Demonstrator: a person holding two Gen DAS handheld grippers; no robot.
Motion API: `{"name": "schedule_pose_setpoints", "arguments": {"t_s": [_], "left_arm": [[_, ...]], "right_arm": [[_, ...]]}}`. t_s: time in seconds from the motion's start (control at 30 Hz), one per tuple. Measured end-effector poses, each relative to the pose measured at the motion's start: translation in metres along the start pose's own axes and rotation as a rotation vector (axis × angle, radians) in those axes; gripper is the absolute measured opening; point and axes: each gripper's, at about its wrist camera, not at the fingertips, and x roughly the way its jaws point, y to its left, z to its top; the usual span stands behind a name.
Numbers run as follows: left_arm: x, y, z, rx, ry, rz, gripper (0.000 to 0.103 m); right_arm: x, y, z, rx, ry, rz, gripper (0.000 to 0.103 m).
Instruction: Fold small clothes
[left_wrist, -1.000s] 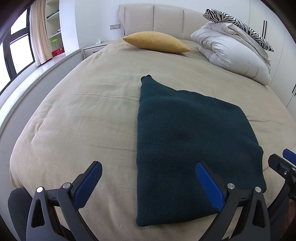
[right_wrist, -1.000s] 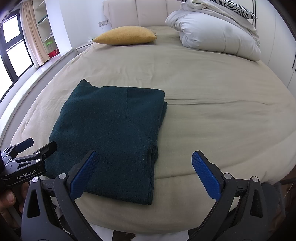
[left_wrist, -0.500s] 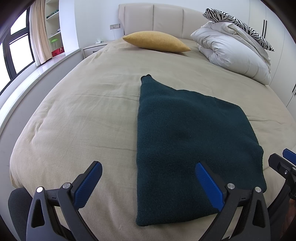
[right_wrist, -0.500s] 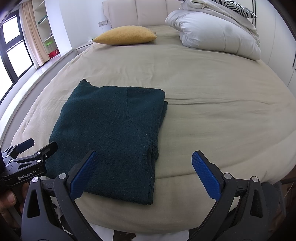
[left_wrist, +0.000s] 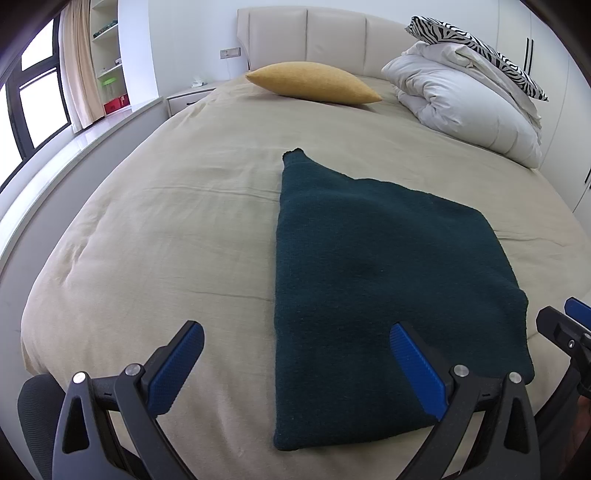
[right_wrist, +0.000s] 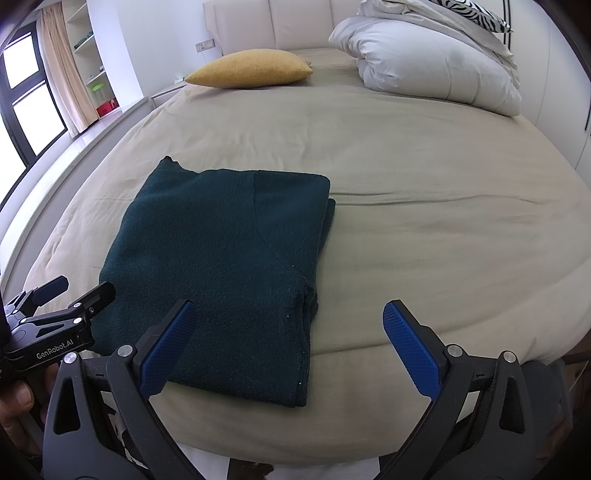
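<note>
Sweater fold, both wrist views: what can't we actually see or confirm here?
- Dark green sweater: inner layers and any tucked sleeves, hidden under its own top layer in both views.
- Sweater's near edge: partly covered by the open left gripper in the left wrist view, and by the open right gripper in the right wrist view.
- Shelf items: too small.

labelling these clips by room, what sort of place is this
Almost certainly a home bedroom: a large bed with a padded headboard, a yellow pillow and a folded white duvet at its head, and a nightstand beside it.
</note>
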Motion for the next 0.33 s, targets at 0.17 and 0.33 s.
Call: {"name": "schedule_pose_setpoints", "arguments": {"t_s": [0.17, 0.33], "left_arm": [[-0.0020, 0.0000, -0.0011, 0.011, -0.011, -0.006, 0.103], [-0.0042, -0.0013, -0.0009, 0.039, -0.026, 0.001, 0.103]], "right_arm": [[0.0007, 0.0014, -0.0006, 0.006, 0.005, 0.003, 0.103], [0.0011, 0.0030, -0.0012, 0.009, 0.007, 0.004, 0.103]]}}
